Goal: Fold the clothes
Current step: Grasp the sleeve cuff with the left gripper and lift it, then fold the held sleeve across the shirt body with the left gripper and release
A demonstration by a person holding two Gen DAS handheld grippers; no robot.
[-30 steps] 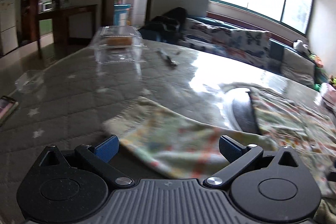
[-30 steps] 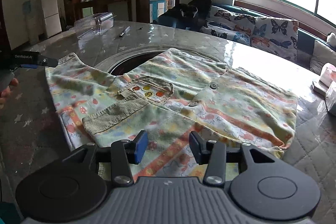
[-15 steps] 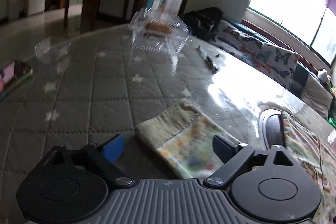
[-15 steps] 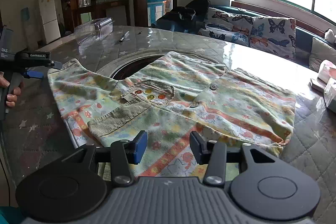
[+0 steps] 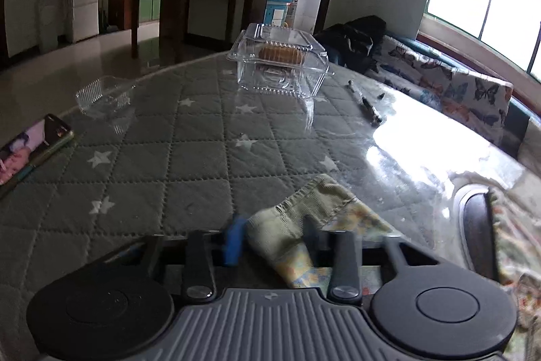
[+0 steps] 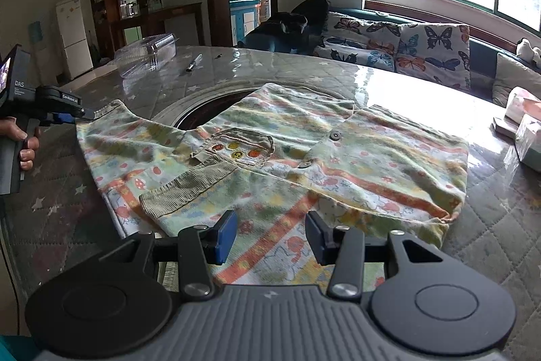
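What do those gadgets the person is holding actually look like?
Each is black plastic: a ribbed grey deck flanked by two round discs, with silver-pinned link bars. The left tongs and right tongs each carry a blue pad and a dark one. From the right wrist view, the left tool has a pistol grip, white "DAS" and "GenRoboAI" lettering, and a small screen.

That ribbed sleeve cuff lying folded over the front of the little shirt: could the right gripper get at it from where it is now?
Probably yes. The right gripper is open and hovers over the shirt, and the ribbed cuff lies on top, just ahead and left of it, uncovered.
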